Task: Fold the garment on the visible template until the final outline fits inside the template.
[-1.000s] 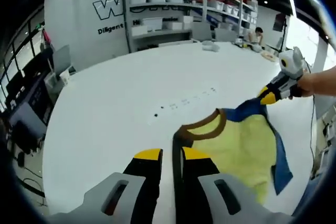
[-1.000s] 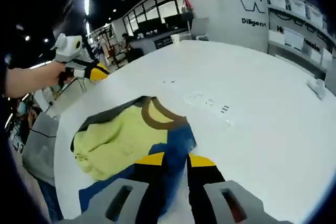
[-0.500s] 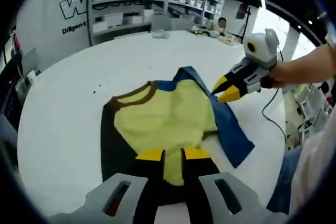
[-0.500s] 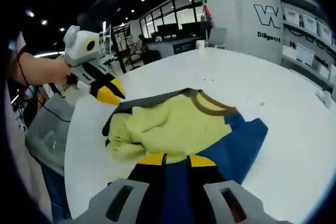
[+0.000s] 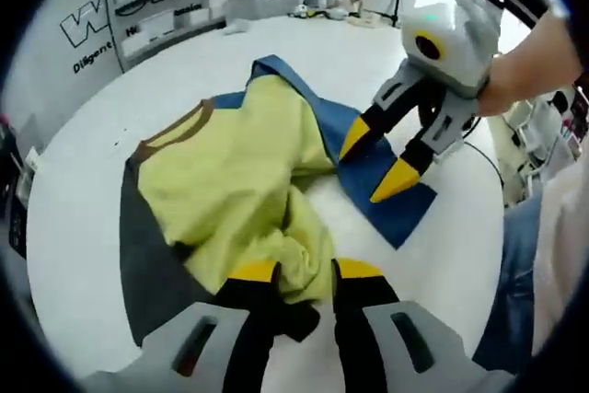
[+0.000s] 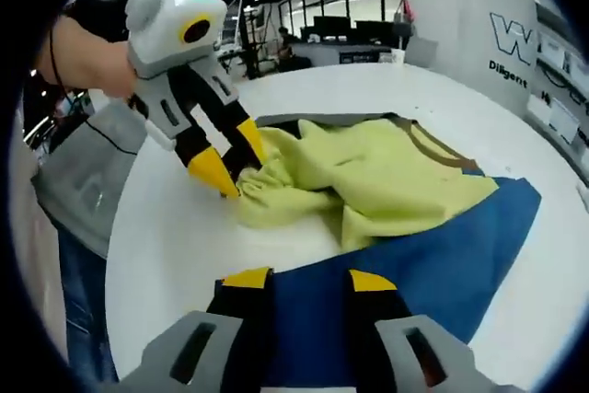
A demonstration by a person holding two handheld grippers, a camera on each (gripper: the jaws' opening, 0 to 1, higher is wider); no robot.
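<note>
A crumpled yellow, blue and grey shirt is spread on the white tabletop. Its yellow hem is straddled by the released left tool, its blue sleeve by the released right tool.

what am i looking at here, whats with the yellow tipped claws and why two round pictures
No robot here: a person holds a hand-held gripper in each hand, and a fisheye camera rides on each, so there are two round views. In the left gripper view, the left gripper rises from the bottom, its yellow-tipped fingers open astride a bunched yellow hem. The right gripper, with a hand behind it, stands open over a blue sleeve. The right gripper view looks back from the other side. On the white table lies a rumpled garment: yellow body, blue and dark grey sleeves, brown collar. Neither gripper clearly pinches cloth.
</note>
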